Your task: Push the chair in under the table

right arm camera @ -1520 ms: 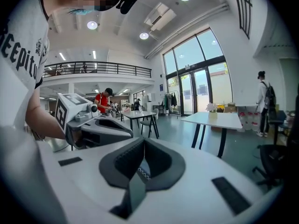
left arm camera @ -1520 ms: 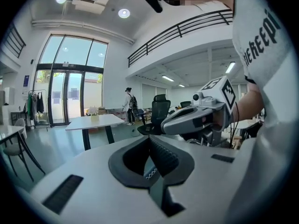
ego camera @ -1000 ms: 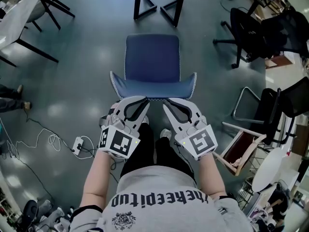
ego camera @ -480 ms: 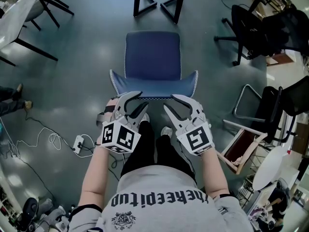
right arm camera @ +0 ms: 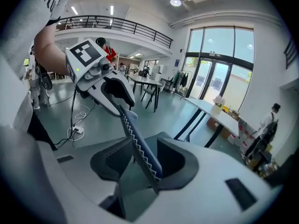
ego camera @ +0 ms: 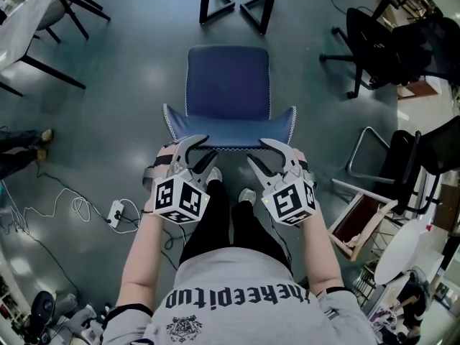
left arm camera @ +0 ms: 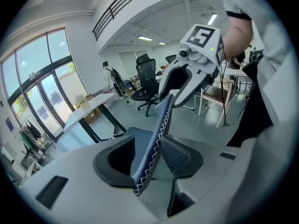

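The blue chair stands in front of me, its seat toward the black table legs. Its white-stitched backrest is nearest me. My left gripper straddles the backrest's top edge left of centre, and my right gripper straddles it right of centre. Both pairs of jaws are opening. In the left gripper view the backrest edge runs between the wide jaws with a gap on each side. The right gripper view shows the same edge between spread jaws, not pressed.
Black office chairs and a wooden-framed chair crowd the right. A cable and power strip lie on the floor at left. A white table stands at the upper left, and a person's feet show at the left edge.
Both grippers went from nearly shut to wide open. They sank and moved forward over the backrest's top edge.
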Demonstrator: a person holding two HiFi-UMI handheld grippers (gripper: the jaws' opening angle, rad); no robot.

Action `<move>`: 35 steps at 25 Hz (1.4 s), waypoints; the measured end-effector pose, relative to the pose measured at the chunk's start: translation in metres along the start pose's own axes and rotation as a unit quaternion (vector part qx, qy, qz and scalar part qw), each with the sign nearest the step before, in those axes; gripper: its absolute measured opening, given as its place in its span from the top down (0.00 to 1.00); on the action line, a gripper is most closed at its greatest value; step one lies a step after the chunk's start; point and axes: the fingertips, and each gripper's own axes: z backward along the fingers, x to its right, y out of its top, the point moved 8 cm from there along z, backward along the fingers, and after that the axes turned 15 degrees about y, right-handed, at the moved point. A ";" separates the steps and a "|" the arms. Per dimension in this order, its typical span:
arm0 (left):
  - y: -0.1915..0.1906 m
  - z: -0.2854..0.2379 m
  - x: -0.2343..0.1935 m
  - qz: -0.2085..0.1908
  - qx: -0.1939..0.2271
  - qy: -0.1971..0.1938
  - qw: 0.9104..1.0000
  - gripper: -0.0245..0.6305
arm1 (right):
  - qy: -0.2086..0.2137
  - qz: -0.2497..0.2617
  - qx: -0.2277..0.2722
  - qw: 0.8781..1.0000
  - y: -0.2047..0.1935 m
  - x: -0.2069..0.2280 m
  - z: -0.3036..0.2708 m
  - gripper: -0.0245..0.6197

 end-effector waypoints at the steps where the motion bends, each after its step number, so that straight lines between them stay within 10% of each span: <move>1: -0.001 -0.001 0.000 0.002 -0.001 -0.001 1.000 0.70 | 0.000 0.003 -0.008 1.000 -0.002 0.001 -0.002 0.69; 35: -0.005 -0.022 -0.007 -0.006 -0.013 -0.029 0.999 0.76 | -0.017 0.029 -0.060 0.998 -0.009 0.022 -0.016 0.73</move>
